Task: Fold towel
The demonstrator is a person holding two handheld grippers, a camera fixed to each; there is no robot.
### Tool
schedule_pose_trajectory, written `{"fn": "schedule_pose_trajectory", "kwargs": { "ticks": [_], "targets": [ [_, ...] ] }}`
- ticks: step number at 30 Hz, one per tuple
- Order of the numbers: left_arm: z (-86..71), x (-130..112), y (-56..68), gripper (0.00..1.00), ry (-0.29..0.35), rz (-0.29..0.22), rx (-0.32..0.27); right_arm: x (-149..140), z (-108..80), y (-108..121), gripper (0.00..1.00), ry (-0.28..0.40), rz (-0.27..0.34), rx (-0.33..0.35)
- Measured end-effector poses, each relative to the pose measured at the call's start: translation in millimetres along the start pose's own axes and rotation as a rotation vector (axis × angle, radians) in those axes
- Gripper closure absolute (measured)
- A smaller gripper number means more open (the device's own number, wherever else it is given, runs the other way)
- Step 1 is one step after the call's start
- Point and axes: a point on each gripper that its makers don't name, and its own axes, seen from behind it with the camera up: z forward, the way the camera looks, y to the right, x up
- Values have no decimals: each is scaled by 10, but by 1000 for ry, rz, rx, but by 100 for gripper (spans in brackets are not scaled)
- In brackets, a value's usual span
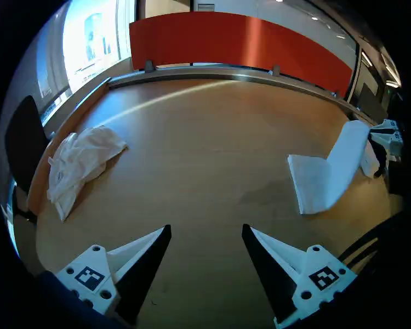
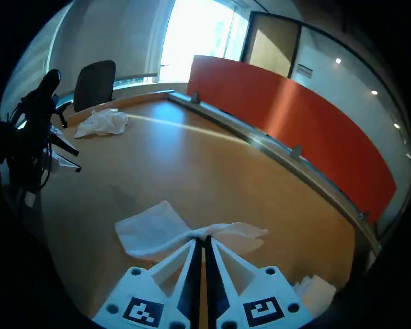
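Note:
A white towel (image 1: 323, 178) lies on the wooden table (image 1: 205, 142), right of my left gripper (image 1: 205, 227), which hovers open with nothing between its fingers. One end of the towel is lifted off the table toward the right gripper (image 1: 389, 137). In the right gripper view my right gripper (image 2: 203, 239) is shut on a bunched part of the towel (image 2: 150, 230), which spreads out to both sides of the fingertips. The left gripper (image 2: 74, 159) shows far off at the left, held by a dark-gloved hand (image 2: 33, 129).
A crumpled white cloth (image 1: 79, 159) lies near the table's left edge, also seen as a cloth (image 2: 101, 122) by the dark chair (image 2: 94, 82). An orange divider panel (image 1: 244, 46) lines the far edge. More white fabric (image 2: 315, 290) sits beside my right gripper.

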Motion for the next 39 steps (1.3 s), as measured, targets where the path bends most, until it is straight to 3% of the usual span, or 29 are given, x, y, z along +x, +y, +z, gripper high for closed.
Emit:
{"fn": "schedule_pose_trajectory", "kwargs": {
  "ticks": [15,31,32,36,39],
  "targets": [
    [-8,10,-31,4,5,-3,4,24,290,-441,91,-16,-54,101],
    [-32,-56,-170,4,-1,-24,23,-110,593,-984,91,-57,-37,212],
    [-32,-63,-177,4,-3,-25,24,-126,603,-1004,89,-63,-39,215],
    [-31,-77,-186,4,-5,-22,26,-209,629,-999,39,-86,-47,199],
    [-26,-78,-182,4,-5,-22,26,-236,613,-990,35,-87,-47,200]
  ]
}}
